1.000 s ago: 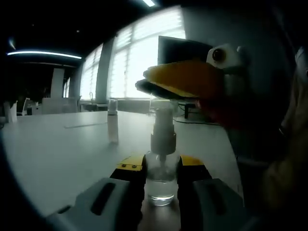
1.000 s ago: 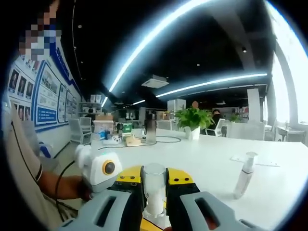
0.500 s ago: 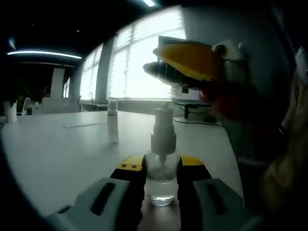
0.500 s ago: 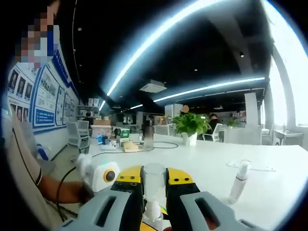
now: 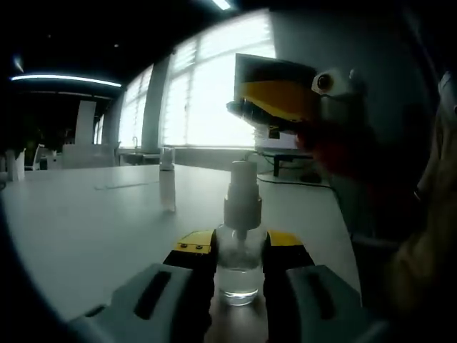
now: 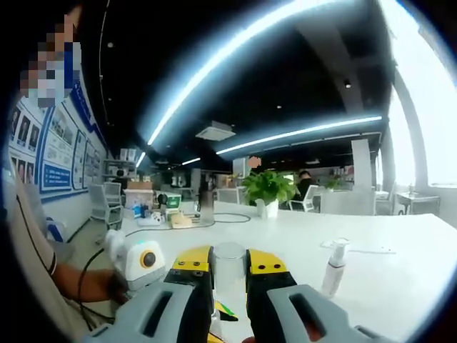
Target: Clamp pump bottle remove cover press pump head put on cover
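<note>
1. The pump bottle point(image 5: 238, 264) was gripped upright between the left gripper point(image 5: 239, 250) jaws, on the desk point(image 5: 86, 229).
2. The clear cover point(image 6: 229, 275) was clamped in the right gripper point(image 6: 228, 268) jaws.
3. The bare pump head point(image 5: 243, 187) was seen directly above the left jaws, the right gripper point(image 5: 282, 107) raised above and beyond it.

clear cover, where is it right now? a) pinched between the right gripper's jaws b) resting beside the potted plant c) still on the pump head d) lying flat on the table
a: in the right gripper view the clear cover sits clamped in the right gripper, while the left gripper holds the pump bottle with its pump head bare.
</note>
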Tool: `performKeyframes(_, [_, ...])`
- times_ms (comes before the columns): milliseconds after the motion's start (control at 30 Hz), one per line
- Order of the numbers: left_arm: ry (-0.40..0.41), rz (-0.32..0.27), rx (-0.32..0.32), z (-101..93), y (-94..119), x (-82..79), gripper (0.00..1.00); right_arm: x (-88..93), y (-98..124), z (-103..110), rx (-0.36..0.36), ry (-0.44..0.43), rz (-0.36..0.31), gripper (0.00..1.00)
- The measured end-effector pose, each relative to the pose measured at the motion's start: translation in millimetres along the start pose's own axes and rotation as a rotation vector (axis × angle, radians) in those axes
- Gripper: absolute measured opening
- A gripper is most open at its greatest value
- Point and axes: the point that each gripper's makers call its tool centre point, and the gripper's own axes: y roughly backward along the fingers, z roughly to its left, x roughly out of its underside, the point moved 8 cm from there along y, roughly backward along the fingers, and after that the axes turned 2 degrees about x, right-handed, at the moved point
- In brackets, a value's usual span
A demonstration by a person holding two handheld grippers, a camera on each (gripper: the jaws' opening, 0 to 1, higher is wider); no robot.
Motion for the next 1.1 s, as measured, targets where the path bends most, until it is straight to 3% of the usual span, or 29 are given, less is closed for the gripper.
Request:
performKeyframes(333, [0.003,0.000,-0.001,0.1,-0.1,0.0,0.16,5.9,6.8,-16.9,0.066,0.002,0.010,0.12])
performKeyframes(833, [0.002,0.000,0.001,0.9,-0.4,0.0,0.16,34.7,9.6,-50.4,0.178,-0.022,0.066,0.12])
performKeyframes(1100, [0.002,0.000,0.001,1.0,-0.1,0.1,0.16,42.8,9.3,-56.2,0.213,-0.031,0.072,0.12])
